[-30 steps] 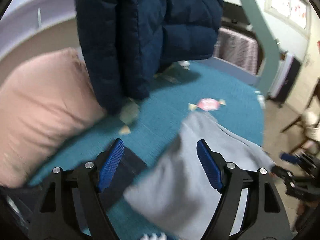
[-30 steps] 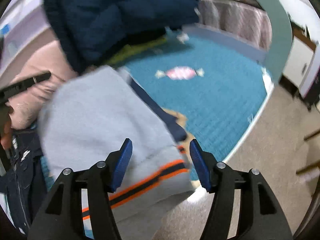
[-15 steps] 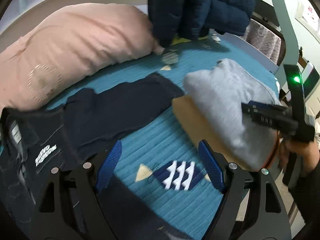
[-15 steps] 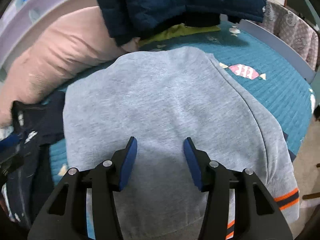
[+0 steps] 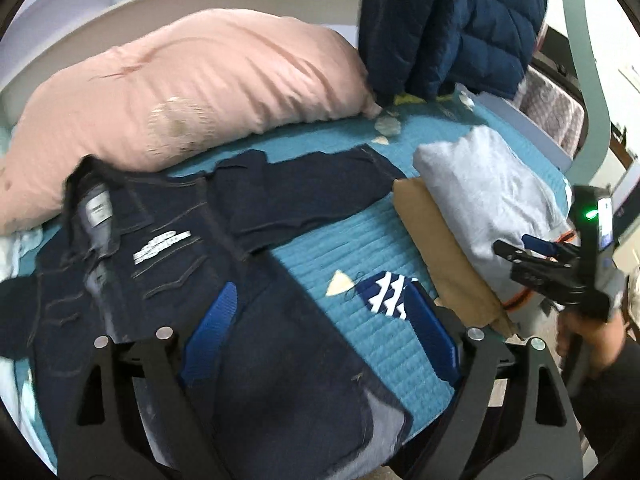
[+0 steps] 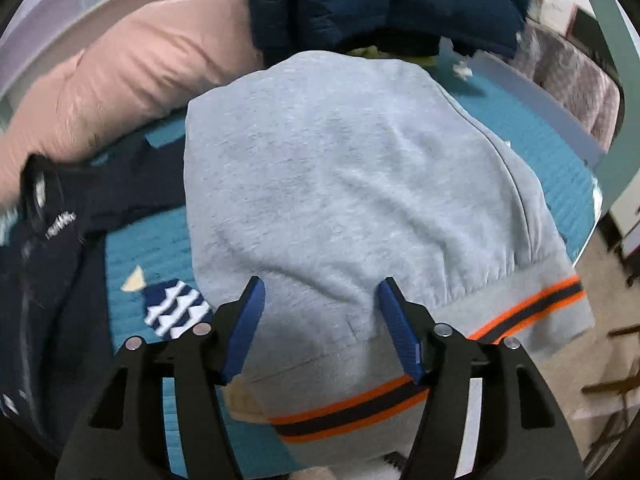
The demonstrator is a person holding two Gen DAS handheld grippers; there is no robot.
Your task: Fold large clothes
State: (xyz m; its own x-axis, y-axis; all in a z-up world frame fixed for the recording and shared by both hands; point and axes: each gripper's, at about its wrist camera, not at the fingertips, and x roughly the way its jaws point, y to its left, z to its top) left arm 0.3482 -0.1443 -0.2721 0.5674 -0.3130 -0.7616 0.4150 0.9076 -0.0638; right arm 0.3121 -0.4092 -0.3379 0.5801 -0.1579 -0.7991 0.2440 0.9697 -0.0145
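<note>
Grey sweatshirt [image 6: 340, 184] overhangs bed edge [image 6: 586, 248]; both hand-held grippers [image 5: 320, 344] [image 6: 322, 328] opening, empty.

Upper left of the left wrist view, a big pink pillow [image 5: 188, 92] lies along the head of the bed, against a pale curved headboard [image 5: 200, 4]. Below it spreads the teal quilted bedspread [image 5: 360, 240], patterned with a navy-and-white fish patch [image 5: 386, 294] at lower centre. Top centre, a navy puffer jacket [image 5: 452, 24] hangs down over the bed's far end, a scrap of yellow-green cloth [image 6: 372, 53] just under it. At the far right edge, a pale green post [image 5: 588, 80] curves down the frame, with a patterned grey cloth [image 6: 576, 80] draped beyond the bed rail.
</note>
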